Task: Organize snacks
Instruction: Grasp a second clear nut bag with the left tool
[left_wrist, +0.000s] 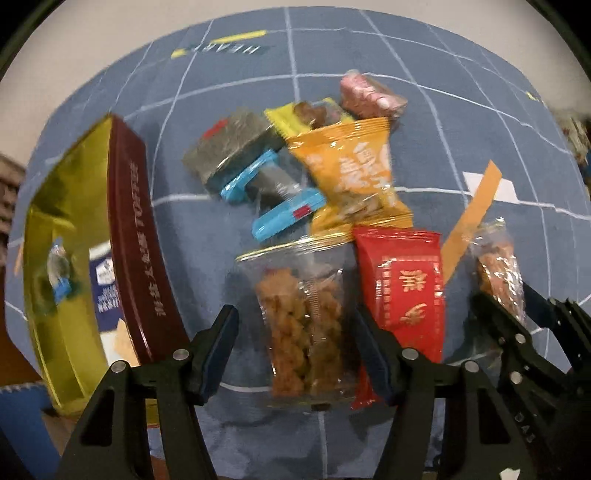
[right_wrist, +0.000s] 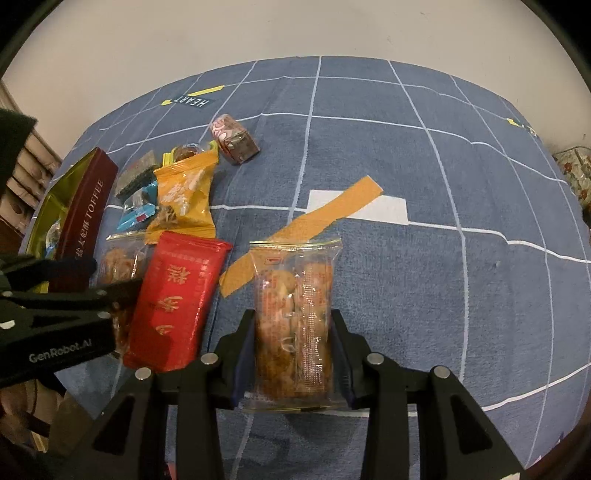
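Note:
Snacks lie in a heap on a blue checked cloth (right_wrist: 424, 258). In the left wrist view my left gripper (left_wrist: 295, 350) is open, its fingers on either side of a clear packet of brown snack (left_wrist: 303, 328). A red packet (left_wrist: 406, 288) lies right beside it. In the right wrist view my right gripper (right_wrist: 293, 354) is shut on a second clear packet of brown snack (right_wrist: 293, 325); both also show in the left wrist view, gripper (left_wrist: 517, 325) and packet (left_wrist: 496, 273). A maroon and gold toffee box (left_wrist: 122, 240) stands open at the left, with some packets inside.
An orange packet (left_wrist: 354, 173), blue-ended wrappers (left_wrist: 269, 199), a grey-green pack (left_wrist: 232, 144), a yellow packet (left_wrist: 306, 114) and a pink-brown one (left_wrist: 369, 96) lie behind. An orange tape strip (right_wrist: 306, 229) and a white patch (right_wrist: 384, 210) mark the cloth.

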